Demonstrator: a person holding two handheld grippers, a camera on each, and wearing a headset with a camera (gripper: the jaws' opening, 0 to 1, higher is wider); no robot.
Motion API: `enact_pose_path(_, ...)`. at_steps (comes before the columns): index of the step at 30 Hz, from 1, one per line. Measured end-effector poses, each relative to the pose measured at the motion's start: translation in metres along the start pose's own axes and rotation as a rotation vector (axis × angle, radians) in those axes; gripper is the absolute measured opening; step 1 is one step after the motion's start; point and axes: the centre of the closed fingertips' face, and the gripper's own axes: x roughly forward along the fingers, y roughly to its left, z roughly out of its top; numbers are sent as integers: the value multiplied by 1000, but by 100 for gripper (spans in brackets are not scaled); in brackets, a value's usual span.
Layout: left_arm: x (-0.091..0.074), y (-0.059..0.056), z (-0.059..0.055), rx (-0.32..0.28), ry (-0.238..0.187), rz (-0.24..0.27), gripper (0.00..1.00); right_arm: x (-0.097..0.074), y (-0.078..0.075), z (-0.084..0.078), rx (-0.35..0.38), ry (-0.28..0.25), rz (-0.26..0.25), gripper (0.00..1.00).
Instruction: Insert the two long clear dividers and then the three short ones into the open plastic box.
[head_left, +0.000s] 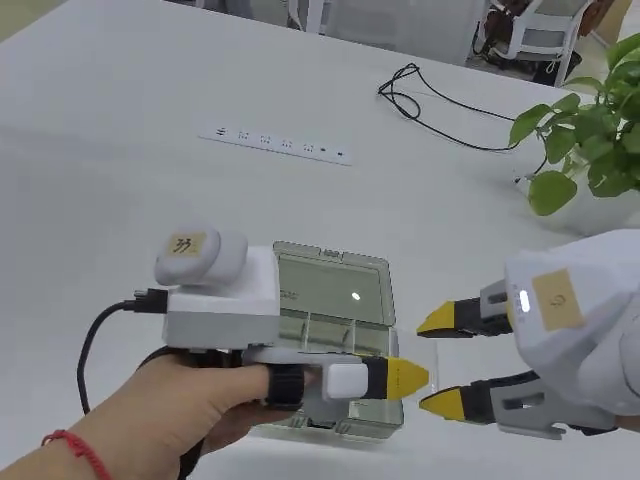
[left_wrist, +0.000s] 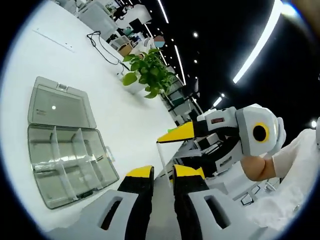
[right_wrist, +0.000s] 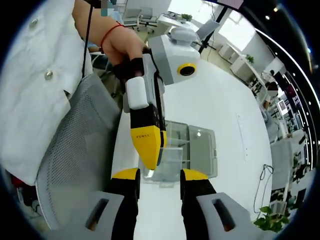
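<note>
Clear plastic divider (right_wrist: 172, 159) is pinched in the narrow left tool (left_wrist: 162, 172). The right tool (right_wrist: 160, 175) is spread wide, its jaws flanking the left tool's tip without gripping anything. Beside them the open clear-grey plastic box (head_left: 330, 285), some dividers already inside, lies on the white bench (head_left: 150, 120).

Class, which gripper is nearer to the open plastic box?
Left. The left gripper, holding a clear divider, hangs over the front of the box; the right gripper sits off its right side, apart.
</note>
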Motion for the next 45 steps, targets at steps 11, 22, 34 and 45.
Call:
enact_pose_path(11,2,-1,-2,-1,18,-12,0,0,0,-1,-13,14,0,33)
enact_pose_path(22,3,-2,-1,-31,10,-10,0,-1,-1,-1,-28,24,-11,33)
enact_pose_path(34,2,0,-2,-33,0,2,0,0,-4,2,-31,17,-25,33)
enact_pose_path(45,-4,-7,-10,271,56,-38,0,-23,-8,12,179,-156,100,35)
